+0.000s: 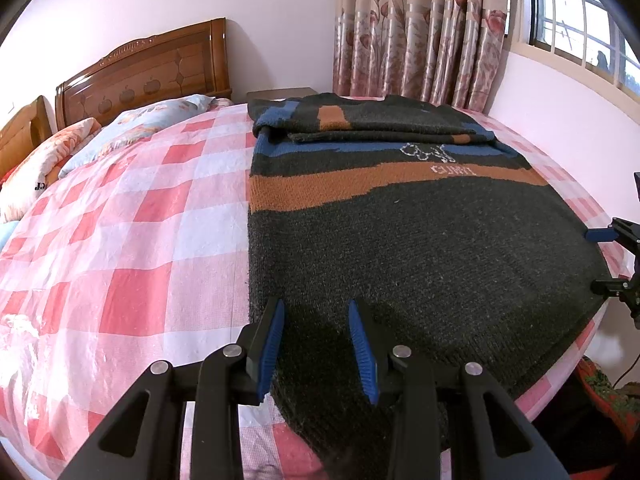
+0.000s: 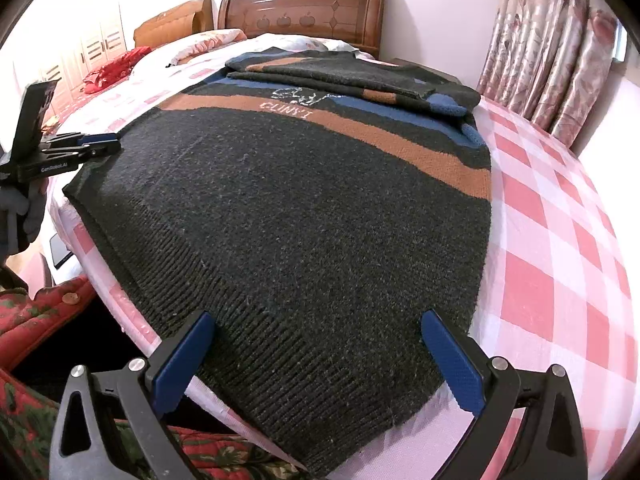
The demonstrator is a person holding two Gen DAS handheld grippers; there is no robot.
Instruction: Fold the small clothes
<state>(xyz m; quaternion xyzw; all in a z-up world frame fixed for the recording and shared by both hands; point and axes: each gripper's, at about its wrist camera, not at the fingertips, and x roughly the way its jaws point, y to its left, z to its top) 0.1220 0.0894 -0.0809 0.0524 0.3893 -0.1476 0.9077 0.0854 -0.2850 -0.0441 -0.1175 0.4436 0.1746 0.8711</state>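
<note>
Fold in progress, hem stage. One dark knit sweater (image 1: 400, 240), banded in orange and blue, lies flat on the checked bed sheet (image 1: 120, 240); both its sleeves are already folded across the chest at 12 o'clock, so the step in hand appears to be taking the hem.

The left gripper (image 1: 316, 350) sits at 6 o'clock in its own view, its fingers (image 1: 272, 344) parted narrowly over one hem corner, with cloth beneath them but no pinch visible. The right gripper (image 2: 316, 364) stands much wider, its fingers (image 2: 448, 364) straddling the ribbed hem at the other corner and holding nothing.

The next move probably calls for both grippers to close on the hem edge alone, clear of the sheet, then carry it toward 12 o'clock evenly so the fold lands square.

Count: one sweater, two grippers, two wooden headboards (image 2: 304, 12), at least two pillows (image 1: 132, 128), one curtain (image 1: 420, 28).
</note>
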